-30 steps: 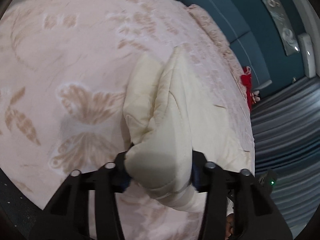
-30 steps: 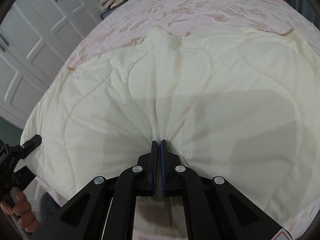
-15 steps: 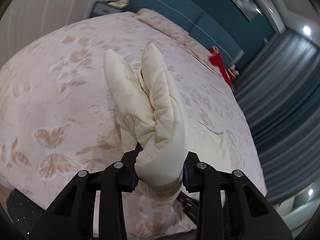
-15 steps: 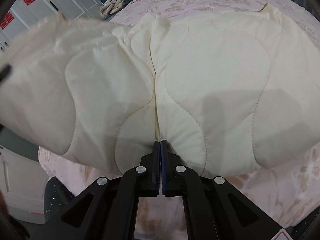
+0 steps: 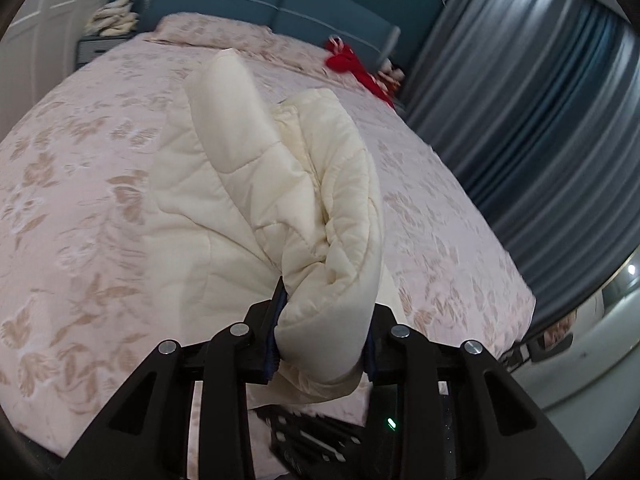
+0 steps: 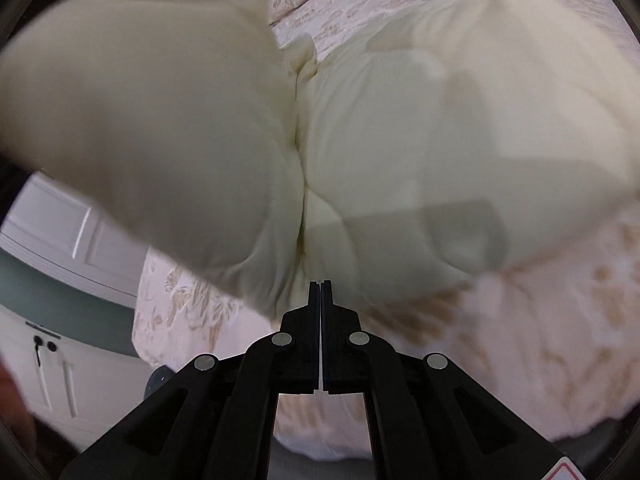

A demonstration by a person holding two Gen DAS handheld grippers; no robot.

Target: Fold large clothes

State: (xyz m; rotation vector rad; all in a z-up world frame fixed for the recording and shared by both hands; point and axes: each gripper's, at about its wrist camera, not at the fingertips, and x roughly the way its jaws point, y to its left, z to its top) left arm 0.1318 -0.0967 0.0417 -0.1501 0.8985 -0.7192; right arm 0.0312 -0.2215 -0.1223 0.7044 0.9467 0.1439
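A cream quilted padded garment [image 5: 256, 200] lies partly on the pink butterfly-patterned bed [image 5: 72, 184]. My left gripper [image 5: 322, 332] is shut on a thick bunched roll of it and holds that part raised above the bed. In the right wrist view the same garment [image 6: 420, 140] fills the frame, blurred. My right gripper [image 6: 321, 292] is shut on a thin edge of it, with the fabric spreading away to both sides of the fingertips.
A teal padded headboard [image 5: 280, 4] is at the far end of the bed. A red item [image 5: 352, 64] lies near the pillows. Grey curtains [image 5: 540, 128] hang on the right. White cabinet doors [image 6: 68, 240] stand left of the bed.
Both grippers have lifted the garment off the bed and carried it up and forward. The left wrist view has tilted up toward the headboard. The garment's left part now hangs nearer the right camera.
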